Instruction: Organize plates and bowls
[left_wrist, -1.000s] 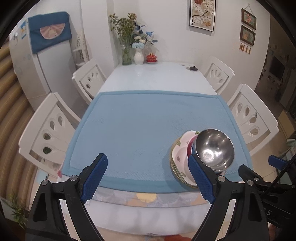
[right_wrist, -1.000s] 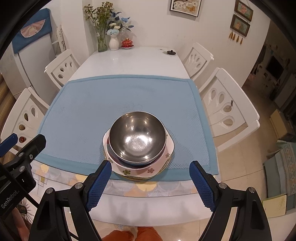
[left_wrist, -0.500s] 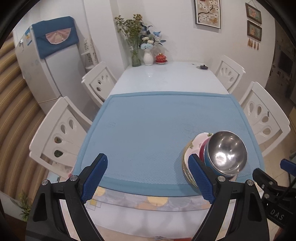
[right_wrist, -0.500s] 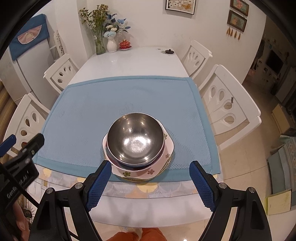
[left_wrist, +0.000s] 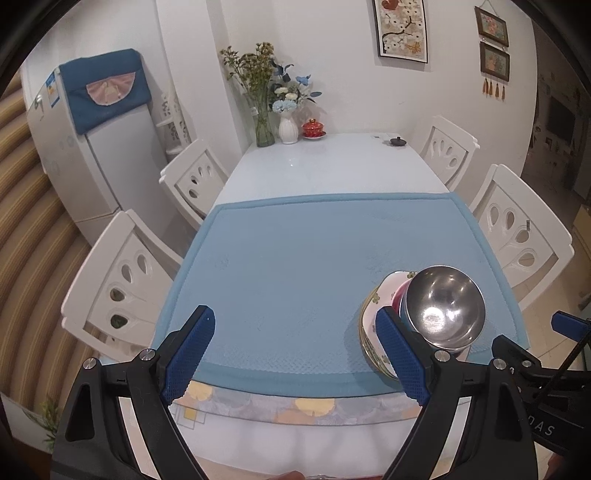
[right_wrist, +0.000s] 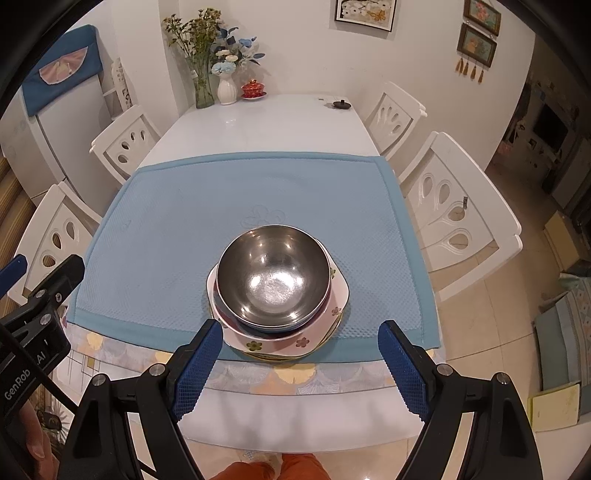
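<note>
A steel bowl (right_wrist: 273, 275) sits nested on top of a stack of flowered plates (right_wrist: 295, 338) on the blue mat (right_wrist: 184, 221), close to the table's (right_wrist: 258, 122) near edge, toward its right corner. My right gripper (right_wrist: 301, 363) hangs above that edge, jaws wide and empty. My left gripper (left_wrist: 304, 356) is also spread apart, holding nothing, its right pad (left_wrist: 400, 360) just beside the stack.

Steel bowl (right_wrist: 273, 275) hides the dishes (right_wrist: 295, 341) beneath.
</note>
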